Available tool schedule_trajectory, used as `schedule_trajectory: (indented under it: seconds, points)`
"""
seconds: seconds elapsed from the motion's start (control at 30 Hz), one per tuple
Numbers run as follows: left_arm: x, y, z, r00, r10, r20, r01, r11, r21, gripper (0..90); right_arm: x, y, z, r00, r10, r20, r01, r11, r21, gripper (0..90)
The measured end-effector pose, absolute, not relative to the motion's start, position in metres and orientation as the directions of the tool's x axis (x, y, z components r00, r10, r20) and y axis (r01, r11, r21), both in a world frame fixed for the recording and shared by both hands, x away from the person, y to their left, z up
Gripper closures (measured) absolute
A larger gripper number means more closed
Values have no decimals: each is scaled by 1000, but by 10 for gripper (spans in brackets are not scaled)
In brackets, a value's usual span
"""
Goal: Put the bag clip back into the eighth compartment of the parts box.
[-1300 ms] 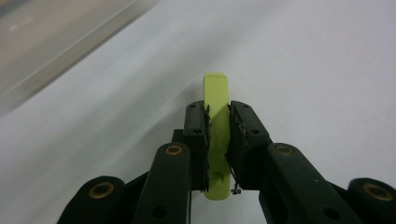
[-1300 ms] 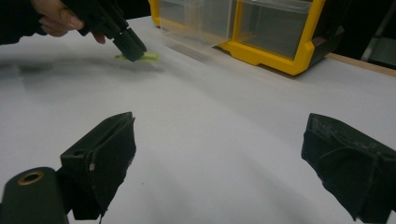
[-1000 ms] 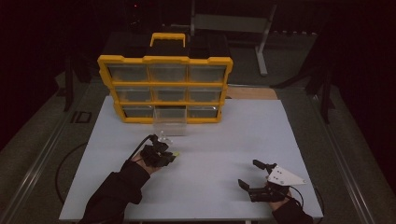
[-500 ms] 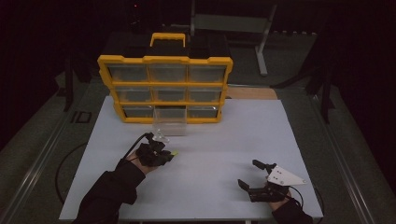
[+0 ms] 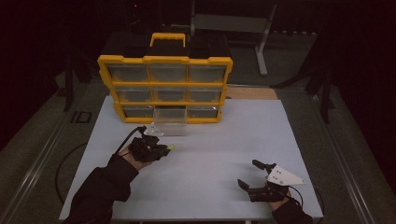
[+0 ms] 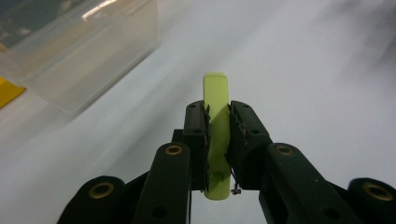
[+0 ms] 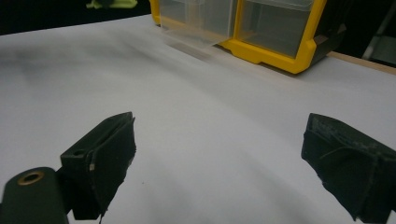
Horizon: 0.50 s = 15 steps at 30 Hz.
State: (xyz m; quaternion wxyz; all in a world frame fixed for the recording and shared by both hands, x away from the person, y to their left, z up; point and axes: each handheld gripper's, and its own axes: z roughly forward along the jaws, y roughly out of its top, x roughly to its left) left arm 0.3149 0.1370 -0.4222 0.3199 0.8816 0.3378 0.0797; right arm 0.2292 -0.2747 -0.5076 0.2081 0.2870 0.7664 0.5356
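The right gripper (image 5: 253, 179) rests low on the desk (image 5: 224, 140), jaws spread wide and empty. The left gripper (image 6: 217, 140) clamps a lime-green clip (image 6: 216, 116) and has edged slightly back from the clear drawer (image 5: 171, 123) pulled out of the yellow organizer (image 5: 165, 86) ahead, which suggests the piece came from there.

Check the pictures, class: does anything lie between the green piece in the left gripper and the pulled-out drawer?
Nothing visible does. The left gripper grips the green piece, and only bare white table separates it from the open clear drawer.
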Motion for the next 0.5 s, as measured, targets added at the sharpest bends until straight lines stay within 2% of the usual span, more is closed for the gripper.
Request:
schedule_trajectory:
  seconds: [0.5]
  points:
    - [319,149,-388,783,617,-78,497,-546,675,791,229,-274,-508,-748,664,-10,219,262,940,96]
